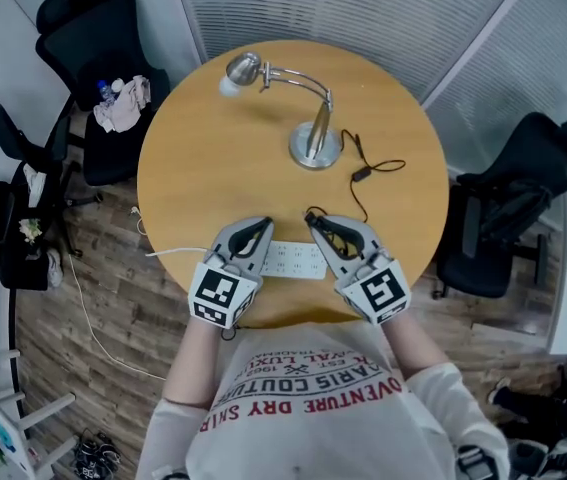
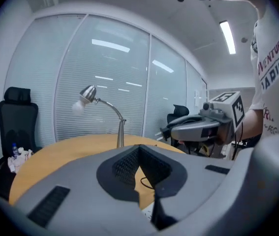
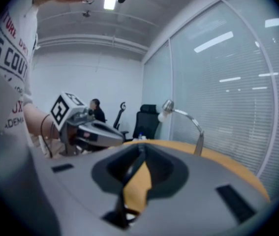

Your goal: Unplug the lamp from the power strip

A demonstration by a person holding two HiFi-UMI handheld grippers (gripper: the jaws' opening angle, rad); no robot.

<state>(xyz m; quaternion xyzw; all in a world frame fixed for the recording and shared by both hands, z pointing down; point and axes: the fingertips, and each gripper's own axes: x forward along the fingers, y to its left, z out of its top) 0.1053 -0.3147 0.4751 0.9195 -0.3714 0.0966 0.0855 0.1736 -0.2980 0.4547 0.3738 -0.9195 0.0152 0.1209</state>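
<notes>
1. A silver gooseneck desk lamp (image 1: 314, 140) stands at the far side of the round wooden table (image 1: 213, 168).
2. Its thin black cord (image 1: 362, 174) trails toward the near edge and ends by the right tool (image 1: 310, 218). Whether it is plugged in cannot be told.
3. A flat white power strip (image 1: 298, 260) lies at the near edge, between both tools.
4. The left tool (image 1: 265, 223) is pressed together at the tips and empty.
5. The right tool's tips also meet, with nothing visible between them.
</notes>
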